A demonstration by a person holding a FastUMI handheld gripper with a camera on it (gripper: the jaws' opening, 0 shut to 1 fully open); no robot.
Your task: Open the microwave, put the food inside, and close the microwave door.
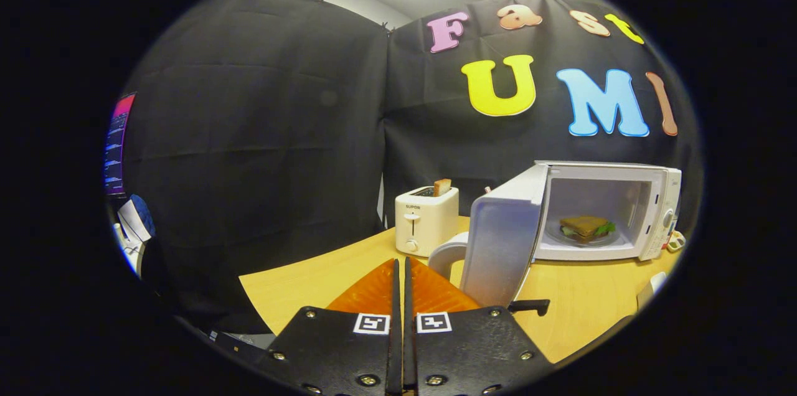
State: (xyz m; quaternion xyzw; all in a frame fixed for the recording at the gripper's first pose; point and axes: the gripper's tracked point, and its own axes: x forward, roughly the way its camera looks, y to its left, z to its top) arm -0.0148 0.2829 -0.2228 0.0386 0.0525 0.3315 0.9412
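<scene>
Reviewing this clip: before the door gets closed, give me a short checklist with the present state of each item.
1. Food inside: sandwich sits on the plate in the microwave cavity: ok.
2. Door open and ready to swing: ok.
3. Claw free: fingers together, holding nothing: ok.
4. Claw on the door: not ok, it is short of the door and left of it.
5. Swing path: white kettle stands near the door's outer face; whether they touch: cannot tell.
6. Toaster away from the door: ok.
</scene>
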